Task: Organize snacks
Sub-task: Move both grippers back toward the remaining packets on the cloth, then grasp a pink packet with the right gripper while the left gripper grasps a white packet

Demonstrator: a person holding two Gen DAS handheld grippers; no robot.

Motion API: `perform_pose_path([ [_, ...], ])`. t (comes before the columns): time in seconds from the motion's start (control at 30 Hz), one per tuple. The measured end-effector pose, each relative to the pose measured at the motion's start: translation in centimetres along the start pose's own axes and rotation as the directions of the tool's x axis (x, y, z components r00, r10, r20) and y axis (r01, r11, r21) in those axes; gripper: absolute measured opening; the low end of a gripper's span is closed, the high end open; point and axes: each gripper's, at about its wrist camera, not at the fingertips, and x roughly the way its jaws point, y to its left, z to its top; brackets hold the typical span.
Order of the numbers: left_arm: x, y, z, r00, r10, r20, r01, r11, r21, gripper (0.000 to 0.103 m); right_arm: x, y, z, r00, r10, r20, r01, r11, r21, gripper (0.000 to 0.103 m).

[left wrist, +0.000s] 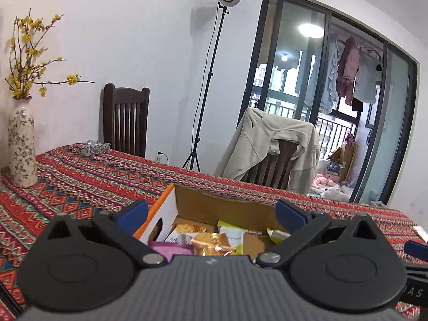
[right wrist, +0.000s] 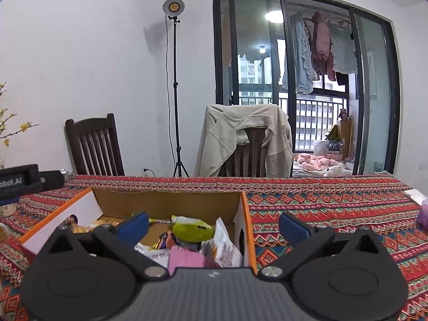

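Note:
An open cardboard box with orange-and-white sides stands on the patterned tablecloth, seen in both wrist views. Inside lie several snack packets: a golden packet, a pink packet, a green-and-white packet; in the right wrist view a yellow-green packet, a white packet and a pink one. My left gripper hangs open over the box with nothing between its blue pads. My right gripper is open too, straddling the box's right wall, empty.
A flowered vase with yellow blossoms stands at the table's left. Two dark wooden chairs sit behind the table, one draped with a beige jacket. A light stand is by the wall. The other gripper's body shows at left.

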Motion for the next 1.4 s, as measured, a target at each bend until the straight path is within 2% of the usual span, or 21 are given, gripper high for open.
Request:
perform_pose_path([
  [0.27,-2.6,1.9,-1.3,0.999,-0.001,-0.054,0.004,0.999,0.044,0.103,-3.2,-0.4,-1.6,0.998,-0.008,-0.054,0.007,1.000,-0.026,0.103],
  [0.57,-4.6,4.5,-4.5,0.990,0.020,-0.136,-0.009,0.997,0.082,0.103,-5.6,-0.5,-5.0,0.992,0.001,-0.130,-0.005,1.000,-0.029,0.103],
  [0.73,-5.4,5.4,-6.7,0.990,0.018,-0.140,-0.002,0.993,0.116,0.103,-6.2,0.0,-6.4,0.985,0.014,-0.169,-0.019,0.999,-0.031,0.103],
  [0.9,-5.3,5.9,-7.9,0.990,0.043,-0.133,-0.028,0.994,0.110,0.103,-6.3,0.6,-6.9,0.982,0.024,-0.187,-0.030,0.999,-0.028,0.103],
  [1.2,-5.4,6.1,-7.9,0.991,0.019,-0.135,-0.007,0.996,0.091,0.103,-5.4,1.6,-6.9,0.973,0.056,-0.225,-0.065,0.997,-0.032,0.103],
  [1.3,-5.4,6.2,-7.9,0.991,0.024,-0.135,-0.012,0.996,0.085,0.103,-4.0,2.4,-6.6,0.964,0.070,-0.258,-0.081,0.996,-0.033,0.103],
  [1.4,-5.3,6.3,-7.9,0.990,0.029,-0.135,-0.018,0.996,0.084,0.103,-1.8,3.4,-6.7,0.946,0.068,-0.318,-0.082,0.996,-0.031,0.103],
])
